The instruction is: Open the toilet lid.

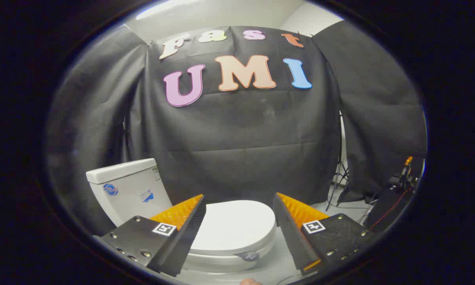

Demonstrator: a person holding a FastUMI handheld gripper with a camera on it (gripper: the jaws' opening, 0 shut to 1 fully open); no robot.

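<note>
A white toilet stands on the floor below me, with its lid (233, 227) lying flat and closed over the bowl. Its white tank (128, 190) rises to the left, behind my left finger. My gripper (239, 200) hovers above the lid, open wide, with nothing between its fingers. The lid shows in the gap between the two fingers, and its front rim, with a small dark sticker (248, 256), curves toward the right finger. I see no contact between the fingers and the toilet.
Black cloth walls close in behind and beside the toilet. A stand's legs (338, 178) and dark equipment with cables (396, 194) sit on the pale floor to the right. A fingertip of a person's hand (250, 282) shows under the gripper.
</note>
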